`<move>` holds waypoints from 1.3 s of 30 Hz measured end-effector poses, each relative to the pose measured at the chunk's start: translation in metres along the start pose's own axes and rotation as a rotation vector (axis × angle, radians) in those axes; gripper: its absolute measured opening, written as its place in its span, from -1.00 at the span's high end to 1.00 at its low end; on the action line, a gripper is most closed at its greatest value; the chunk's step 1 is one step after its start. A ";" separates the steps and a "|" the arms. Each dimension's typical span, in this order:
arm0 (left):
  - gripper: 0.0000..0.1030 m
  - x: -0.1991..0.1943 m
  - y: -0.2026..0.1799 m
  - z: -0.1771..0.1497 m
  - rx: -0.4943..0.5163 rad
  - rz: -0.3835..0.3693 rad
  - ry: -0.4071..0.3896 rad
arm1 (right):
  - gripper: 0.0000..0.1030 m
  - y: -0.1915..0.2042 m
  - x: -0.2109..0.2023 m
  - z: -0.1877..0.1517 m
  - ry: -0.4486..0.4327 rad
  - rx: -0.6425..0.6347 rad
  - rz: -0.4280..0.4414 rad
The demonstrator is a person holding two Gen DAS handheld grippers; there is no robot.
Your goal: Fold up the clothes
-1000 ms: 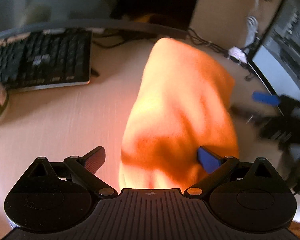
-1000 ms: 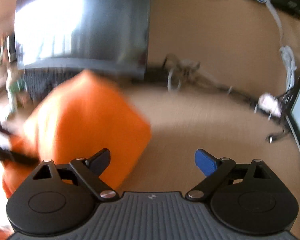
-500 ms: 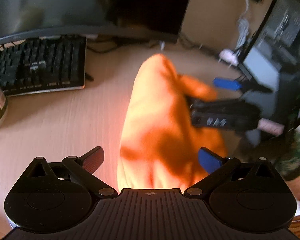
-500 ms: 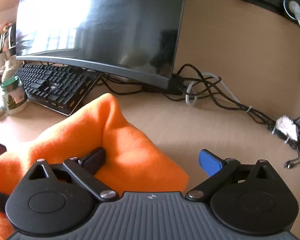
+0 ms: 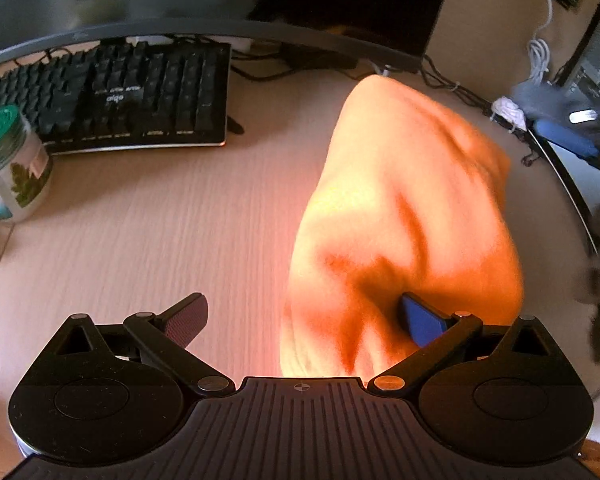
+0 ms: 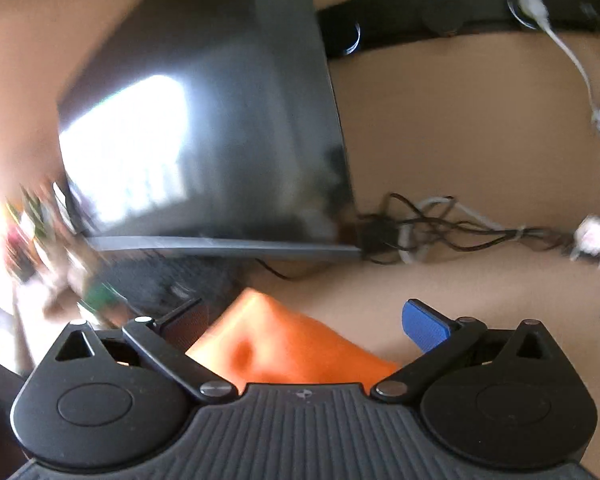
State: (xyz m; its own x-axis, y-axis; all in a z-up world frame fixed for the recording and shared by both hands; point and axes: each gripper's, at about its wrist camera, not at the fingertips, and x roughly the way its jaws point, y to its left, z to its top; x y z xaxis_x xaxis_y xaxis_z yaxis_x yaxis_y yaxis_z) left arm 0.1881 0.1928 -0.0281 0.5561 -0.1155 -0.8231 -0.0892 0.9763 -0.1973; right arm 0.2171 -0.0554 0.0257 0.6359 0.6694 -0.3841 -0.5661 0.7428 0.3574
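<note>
Desk (image 6: 480,300) clutter left of monitor (image 6: 220,120) blurred

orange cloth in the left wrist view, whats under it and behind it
The orange cloth lies bunched on the wooden desk. Behind it run the curved monitor's lower edge and tangled cables. Whatever lies beneath the cloth is covered.

Both grippers are built alike. The left gripper (image 5: 302,320) has a ribbed dark-grey body bearing a small crosshair mark, two round black discs, black link arms with silver screws, one dark reddish textured finger pad and one blue. The right gripper (image 6: 304,320) shows the same parts and colours.
</note>
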 end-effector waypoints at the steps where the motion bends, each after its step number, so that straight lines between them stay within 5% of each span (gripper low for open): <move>1: -1.00 0.001 0.001 -0.001 -0.005 -0.002 0.002 | -1.00 -0.006 0.002 -0.001 0.036 0.073 0.059; 4: -1.00 0.003 -0.001 -0.001 -0.005 -0.001 0.007 | -1.00 -0.023 0.029 -0.015 0.170 0.285 0.199; 5: -1.00 0.003 -0.003 -0.001 -0.001 -0.003 0.009 | -1.00 -0.025 0.042 -0.022 0.206 0.308 0.187; 8: -1.00 0.002 -0.009 -0.001 0.012 -0.019 0.016 | -1.00 -0.021 0.076 -0.042 0.260 0.199 -0.023; 18: -1.00 -0.017 -0.003 -0.006 0.013 -0.068 0.012 | -1.00 -0.016 0.071 -0.043 0.284 0.215 0.006; 21: -1.00 -0.010 0.005 -0.008 -0.025 -0.023 0.034 | -1.00 -0.011 0.075 -0.033 0.321 0.190 0.036; 27: -1.00 -0.011 0.023 -0.007 -0.096 0.014 0.013 | -1.00 -0.004 0.039 0.000 0.194 0.159 0.117; 34: -1.00 -0.023 0.056 -0.006 -0.224 0.105 -0.031 | -1.00 -0.011 0.035 -0.025 0.205 0.205 -0.037; 39: -1.00 -0.034 0.061 -0.001 -0.215 0.087 -0.051 | -0.78 -0.024 0.049 -0.031 0.244 0.285 0.033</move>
State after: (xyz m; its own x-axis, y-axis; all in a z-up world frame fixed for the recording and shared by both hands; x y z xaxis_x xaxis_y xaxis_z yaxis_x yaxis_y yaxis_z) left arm 0.1628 0.2565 -0.0133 0.5795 -0.0180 -0.8148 -0.3091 0.9202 -0.2401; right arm 0.2457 -0.0405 -0.0281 0.4562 0.7012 -0.5478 -0.3934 0.7112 0.5827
